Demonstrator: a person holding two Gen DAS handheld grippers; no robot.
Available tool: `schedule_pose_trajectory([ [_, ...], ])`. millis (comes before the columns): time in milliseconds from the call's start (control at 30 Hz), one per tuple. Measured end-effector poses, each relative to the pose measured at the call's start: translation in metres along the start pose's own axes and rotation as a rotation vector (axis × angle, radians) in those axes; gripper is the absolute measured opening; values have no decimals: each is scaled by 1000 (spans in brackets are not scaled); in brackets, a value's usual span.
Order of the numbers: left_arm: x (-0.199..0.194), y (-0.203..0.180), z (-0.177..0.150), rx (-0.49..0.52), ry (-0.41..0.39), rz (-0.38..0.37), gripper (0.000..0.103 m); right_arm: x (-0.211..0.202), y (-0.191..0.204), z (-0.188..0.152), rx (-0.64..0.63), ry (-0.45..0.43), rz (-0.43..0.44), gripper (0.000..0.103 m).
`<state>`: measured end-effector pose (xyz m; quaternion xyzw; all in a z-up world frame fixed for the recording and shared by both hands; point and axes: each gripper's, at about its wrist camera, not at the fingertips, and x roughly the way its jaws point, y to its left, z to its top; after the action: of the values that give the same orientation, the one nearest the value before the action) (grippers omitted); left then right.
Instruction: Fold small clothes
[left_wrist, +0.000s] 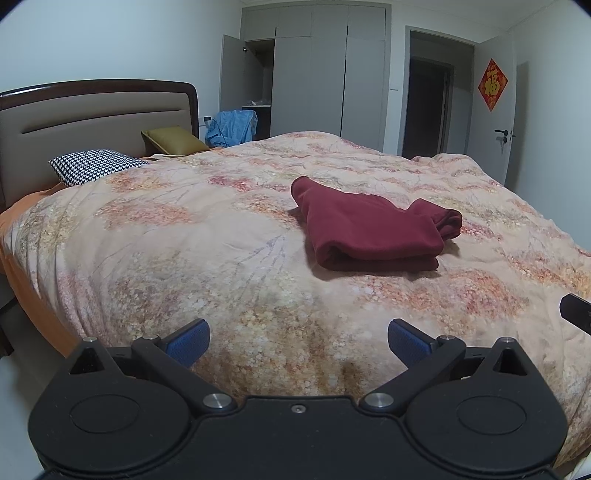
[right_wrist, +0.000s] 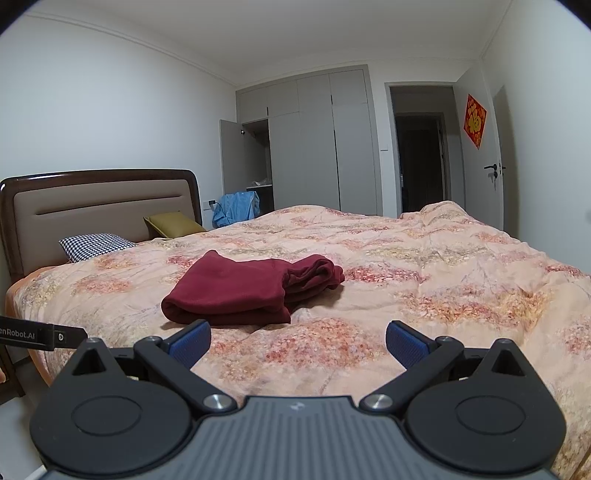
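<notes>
Left gripper (left_wrist: 298, 341): bottom centre of the left view, blue fingers (left_wrist: 188, 341) spread wide, grasping nothing, above the quilt (left_wrist: 166, 258).
Right gripper (right_wrist: 297, 343): bottom centre of the right view, fingers (right_wrist: 408, 343) likewise released and empty.
Garment (left_wrist: 369, 229): dark red, folded, lying on the quilt mid-frame, beyond both grippers.
Pillows: houndstooth pillow (left_wrist: 96, 166) and olive cushion (left_wrist: 173, 140) at left, by the headboard (left_wrist: 92, 114).
Wardrobe (left_wrist: 314, 74): upper centre, one door open.
</notes>
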<state>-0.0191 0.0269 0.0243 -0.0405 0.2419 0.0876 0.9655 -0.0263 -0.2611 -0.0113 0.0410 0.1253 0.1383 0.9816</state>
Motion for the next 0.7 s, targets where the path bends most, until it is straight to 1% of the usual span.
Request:
schedule_pose_trajectory([
  [700, 3, -2, 0, 6, 8, -2, 102, 2, -2, -1, 7, 10, -3, 103],
])
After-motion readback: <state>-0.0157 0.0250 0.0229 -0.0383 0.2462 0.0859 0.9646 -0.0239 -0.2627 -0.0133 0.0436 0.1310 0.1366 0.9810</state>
